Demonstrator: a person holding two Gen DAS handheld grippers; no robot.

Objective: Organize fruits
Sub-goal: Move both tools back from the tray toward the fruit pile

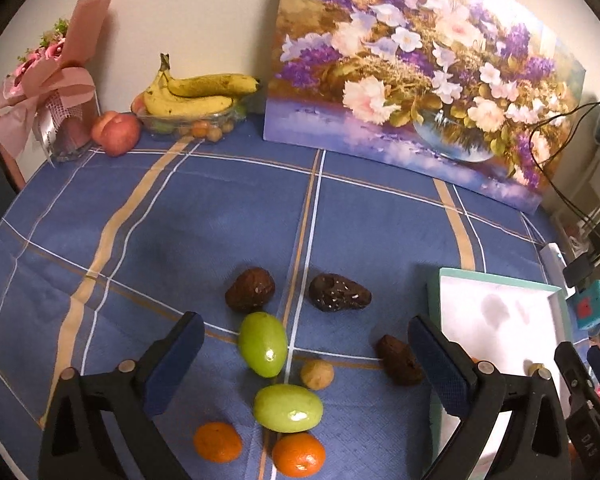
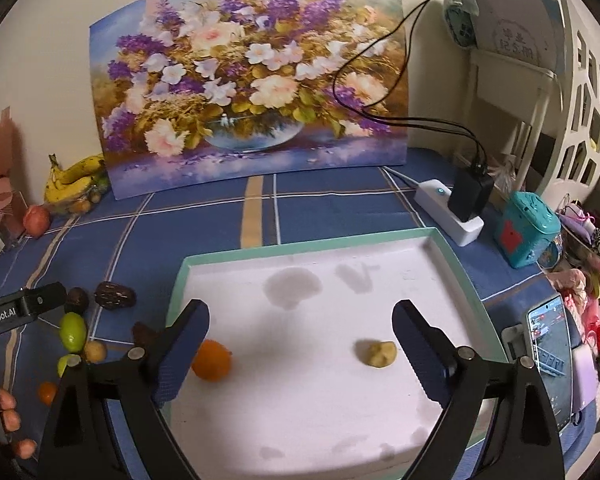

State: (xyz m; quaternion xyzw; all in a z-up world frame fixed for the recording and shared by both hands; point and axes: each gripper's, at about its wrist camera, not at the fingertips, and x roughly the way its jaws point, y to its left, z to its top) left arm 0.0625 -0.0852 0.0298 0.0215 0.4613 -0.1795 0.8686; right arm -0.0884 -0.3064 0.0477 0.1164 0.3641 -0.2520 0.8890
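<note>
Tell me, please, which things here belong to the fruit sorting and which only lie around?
For the job: tray; orange and small yellow fruit inside it; loose green fruits, oranges, brown fruits on the cloth.

Lying about: painting, bananas, phone, charger.

Legible markings:

1. The left gripper [image 2: 20,308], seen at the left edge of the right wrist view, carries white lettering on its black body. The visible part reads "enRobot.AI"; the start of the word is cut off by the picture edge.
2. The pale box [image 2: 516,36] on the white shelf at upper right bears a round stamp with faint characters below it. They are too blurred to read.
3. The phone [image 2: 548,356] at right shows a lit screen; its text is too small to read.
</note>
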